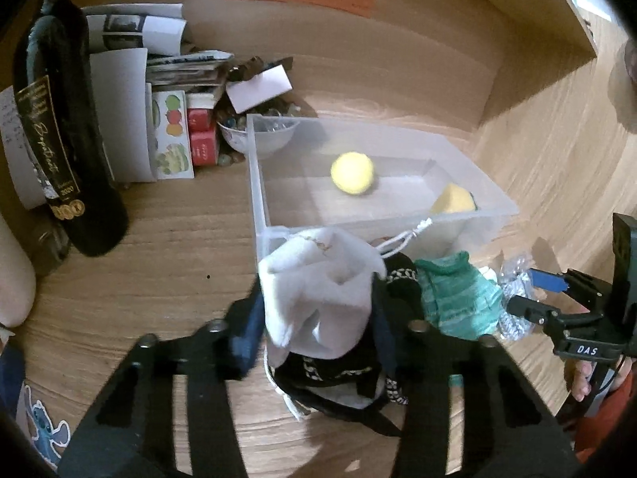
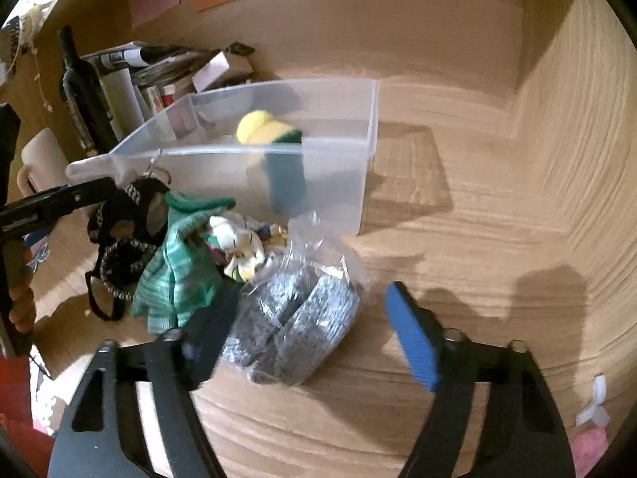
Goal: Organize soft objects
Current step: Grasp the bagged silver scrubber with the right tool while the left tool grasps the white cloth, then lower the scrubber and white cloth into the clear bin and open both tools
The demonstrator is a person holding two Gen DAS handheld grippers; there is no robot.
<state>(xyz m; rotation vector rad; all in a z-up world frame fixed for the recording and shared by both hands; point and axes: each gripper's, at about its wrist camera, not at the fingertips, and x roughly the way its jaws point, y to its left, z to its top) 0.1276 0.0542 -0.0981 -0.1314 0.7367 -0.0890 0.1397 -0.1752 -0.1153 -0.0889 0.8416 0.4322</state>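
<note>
My left gripper (image 1: 318,318) is shut on a white cloth pouch with a drawstring (image 1: 318,290) and holds it just in front of the clear plastic bin (image 1: 254,183). The bin holds a yellow ball (image 1: 352,172) and a yellow-green sponge (image 1: 454,199). A black patterned cloth (image 1: 338,374) lies under the pouch, beside a green striped cloth (image 1: 454,298). My right gripper (image 2: 306,334) is open around a clear bag of grey scrubbers (image 2: 294,318). In the right wrist view the green cloth (image 2: 175,271), the black cloth (image 2: 123,239) and a floral cloth (image 2: 243,247) lie left of the bag, in front of the bin (image 2: 342,183).
A dark wine bottle (image 1: 67,139) stands at the left, with stacked papers and small boxes (image 1: 167,119) and a bowl of marbles (image 1: 254,135) behind the bin. A wooden back wall and side wall close the desk. A white mug (image 2: 43,159) stands at the left.
</note>
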